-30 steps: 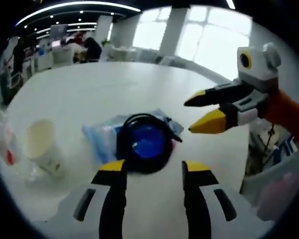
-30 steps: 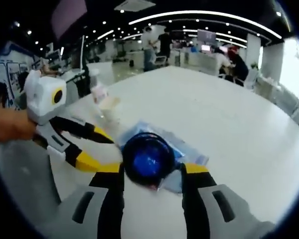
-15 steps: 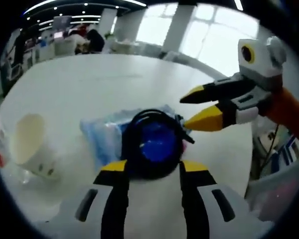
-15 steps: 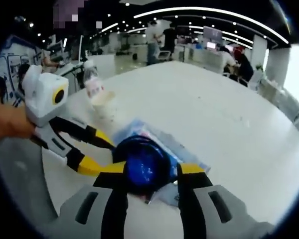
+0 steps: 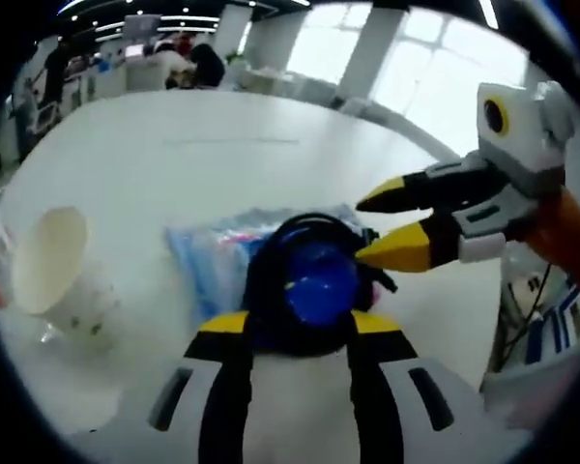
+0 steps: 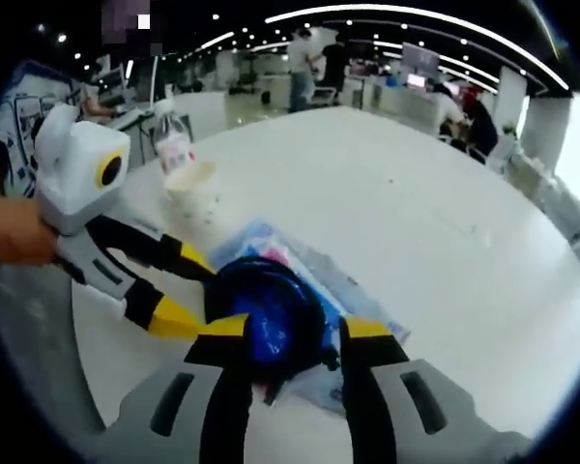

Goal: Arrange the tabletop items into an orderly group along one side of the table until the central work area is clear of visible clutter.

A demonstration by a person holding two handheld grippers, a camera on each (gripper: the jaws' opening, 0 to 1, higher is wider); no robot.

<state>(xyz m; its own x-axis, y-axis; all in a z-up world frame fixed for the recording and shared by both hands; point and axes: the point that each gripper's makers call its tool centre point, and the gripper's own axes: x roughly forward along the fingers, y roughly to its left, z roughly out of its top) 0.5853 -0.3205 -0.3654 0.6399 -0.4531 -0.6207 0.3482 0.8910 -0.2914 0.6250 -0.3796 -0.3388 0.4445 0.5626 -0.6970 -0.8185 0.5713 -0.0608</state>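
Straddling the round blue object ringed by a black coiled cable (image 5: 314, 285), the left gripper (image 5: 292, 325) stood open; the right gripper (image 6: 286, 328), also open and empty, flanked it oppositely. Beneath lay a clear plastic bag (image 5: 213, 266) on the white desk (image 5: 203, 164), a white paper cup (image 5: 53, 271) nearby.

Each hand-held gripper (image 5: 292, 327) (image 6: 285, 331) has black jaws, yellow tips and a grey-white body.

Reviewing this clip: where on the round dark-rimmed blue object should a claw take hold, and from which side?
Probably the dark raised rim of the round blue object, with one jaw on each side. It lies flat on the clear plastic bag, so approach low along the table, as the left claw does now, rim between its open jaws. The right claw flanks it, also open.
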